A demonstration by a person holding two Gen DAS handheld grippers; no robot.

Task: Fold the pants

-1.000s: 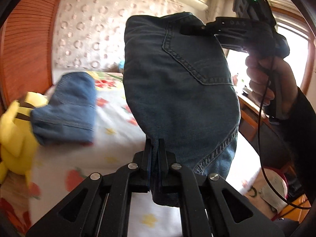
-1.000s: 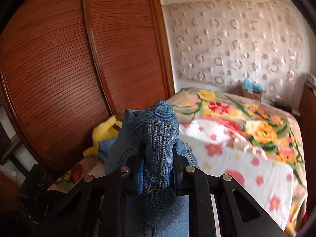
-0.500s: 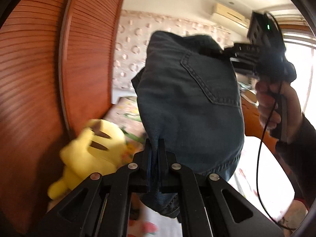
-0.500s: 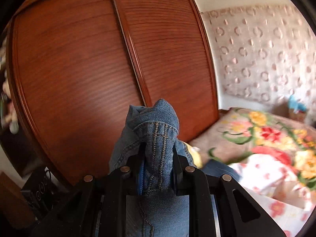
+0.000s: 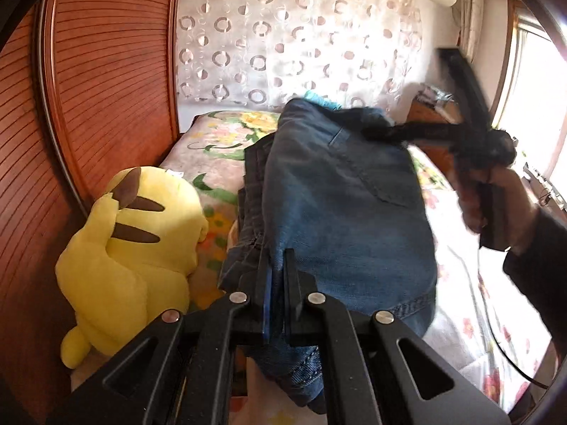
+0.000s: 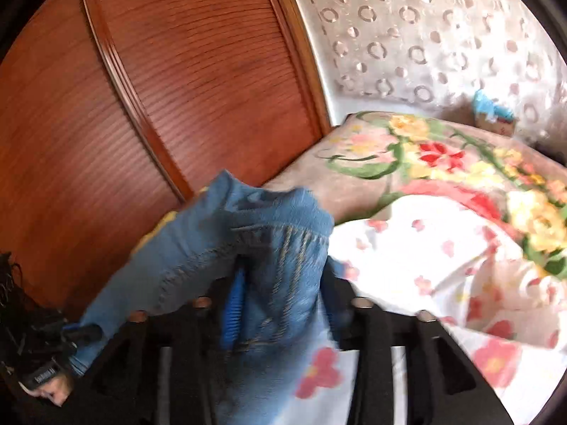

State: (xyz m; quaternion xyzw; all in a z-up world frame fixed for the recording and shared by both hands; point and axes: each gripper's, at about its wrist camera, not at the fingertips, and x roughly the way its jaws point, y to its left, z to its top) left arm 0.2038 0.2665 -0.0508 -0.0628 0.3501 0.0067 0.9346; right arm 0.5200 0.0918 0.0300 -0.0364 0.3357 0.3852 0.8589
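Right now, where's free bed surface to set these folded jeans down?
Free: the white flowered sheet right of the jeans, up to the floral blanket. Crowded: the wardrobe side, where the yellow plush sits against the denim. Left gripper pinches the jeans; right gripper's jaws have just been opening around them.

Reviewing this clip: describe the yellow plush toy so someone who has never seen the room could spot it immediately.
Find the reddish slatted wardrobe door at the left of the left wrist view, where it meets the floral bed. The plush toy sits there, just left of the folded jeans. It alone is bright yellow, with brown-tipped ears and two brown stripes.
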